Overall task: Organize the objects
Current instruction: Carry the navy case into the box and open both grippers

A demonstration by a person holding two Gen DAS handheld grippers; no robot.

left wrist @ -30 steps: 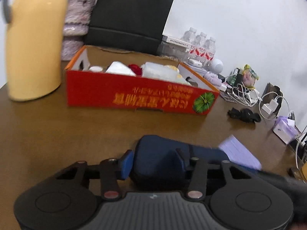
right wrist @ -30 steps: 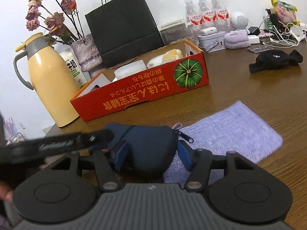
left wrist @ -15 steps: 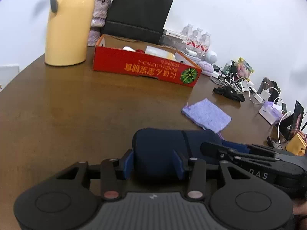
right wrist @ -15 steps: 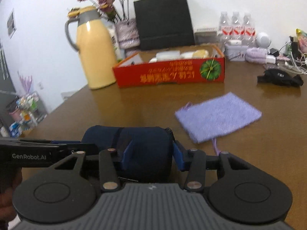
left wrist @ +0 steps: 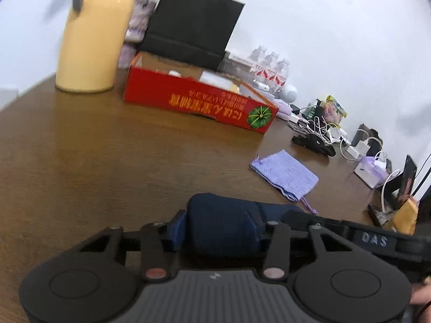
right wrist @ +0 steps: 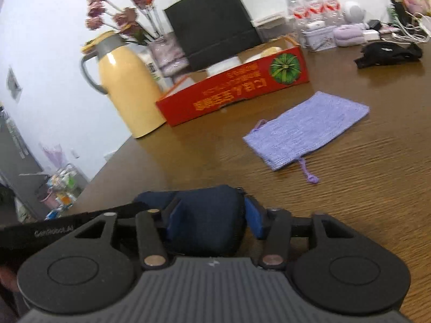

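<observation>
A dark blue pouch [left wrist: 223,220] lies low on the brown counter [left wrist: 107,161], caught from both ends. The left gripper [left wrist: 218,226] has its blue pads against the pouch's sides, and the right gripper [right wrist: 212,215] clamps the other end; both sets of jaws have just been closing, with the pouch between them, and they now grip it. Just past the pouch lies a lilac knitted bag [right wrist: 307,129], flat, its drawstring trailing towards the pouch. Farther back stands a red cardboard box [left wrist: 199,102], open-topped and holding pale packets, with a yellow thermos jug [left wrist: 94,35] beside it and a black paper bag [left wrist: 191,27] behind.

The left wrist view alone shows the right gripper's black arm reaching in from the right edge and a tangle of chargers and cables [left wrist: 323,132] along the wall. Only the right wrist view shows dried roses [right wrist: 115,16] above the jug and the room's floor clutter off the counter's left edge.
</observation>
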